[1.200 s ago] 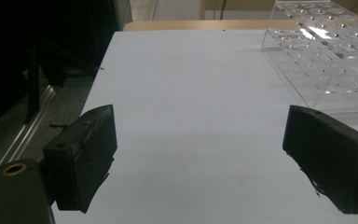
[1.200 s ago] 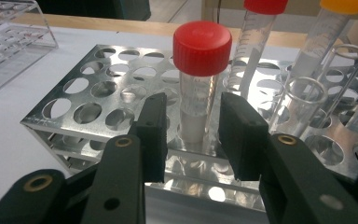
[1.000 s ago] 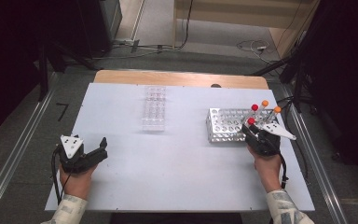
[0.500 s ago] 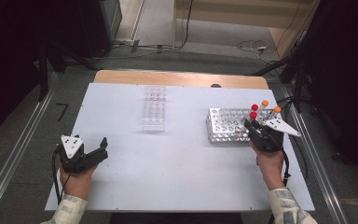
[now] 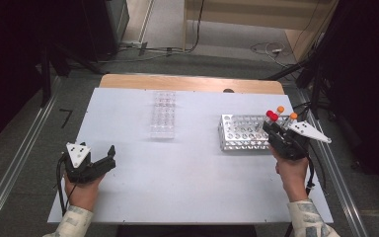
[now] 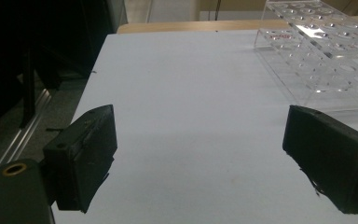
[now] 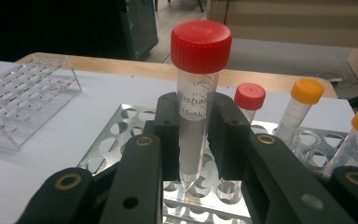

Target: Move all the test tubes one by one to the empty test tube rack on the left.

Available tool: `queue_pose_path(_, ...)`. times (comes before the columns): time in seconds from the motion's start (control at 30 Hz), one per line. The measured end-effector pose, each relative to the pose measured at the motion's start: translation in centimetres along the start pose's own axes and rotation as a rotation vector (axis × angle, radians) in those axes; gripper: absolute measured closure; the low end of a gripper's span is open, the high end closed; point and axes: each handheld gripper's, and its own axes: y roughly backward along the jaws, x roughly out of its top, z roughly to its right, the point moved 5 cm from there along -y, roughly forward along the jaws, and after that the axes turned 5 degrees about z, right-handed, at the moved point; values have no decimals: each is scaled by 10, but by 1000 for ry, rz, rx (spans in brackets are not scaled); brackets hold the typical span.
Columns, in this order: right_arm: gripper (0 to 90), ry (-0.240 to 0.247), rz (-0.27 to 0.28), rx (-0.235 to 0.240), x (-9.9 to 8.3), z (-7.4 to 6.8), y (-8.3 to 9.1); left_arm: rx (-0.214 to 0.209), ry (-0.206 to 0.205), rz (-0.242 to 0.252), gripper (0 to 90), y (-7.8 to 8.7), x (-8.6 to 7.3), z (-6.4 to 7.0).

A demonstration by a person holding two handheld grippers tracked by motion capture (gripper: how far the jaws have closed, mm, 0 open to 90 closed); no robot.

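Observation:
My right gripper is shut on a clear red-capped tube, held upright just above the metal rack. In the high view that gripper sits at the rack's right end, with the red-capped tube in it. Another red-capped tube and two orange-capped tubes stand in the rack behind. My left gripper rests open near the table's front left; its jaws stand wide apart over bare table. A clear plastic rack lies at the table's middle back, also seen as the clear rack.
The white table has a wooden strip along its far edge. Metal rails run along the floor on both sides. Cables lie on the floor beyond the table. Open room lies between the two racks and in front.
The right gripper has lifted the red-capped tube slightly and shifted a little right at the rack's end. The left gripper has stayed put.

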Motion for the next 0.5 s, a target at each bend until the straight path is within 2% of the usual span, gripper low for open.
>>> queue_pose_path(0.13, 721, 4, 10, 11, 4, -4, 3, -9, -4, 4, 104, -1, 1, 5)
queue_pose_path(0.27, 720, 18, 8, 52, 8, -17, 4, -53, 18, -6, 105, 2, 3, 15)
queue_pose_path(0.33, 721, 16, 5, 75, 9, -24, 3, -83, 27, 7, 109, 4, 9, 23)
queue_pose_path(0.47, 720, 35, -3, 114, 9, -38, -1, -108, 31, 20, 110, 6, 15, 30)
queue_pose_path(0.5, 720, 35, -3, 114, 9, -38, -1, -115, 31, 24, 110, 7, 16, 32)
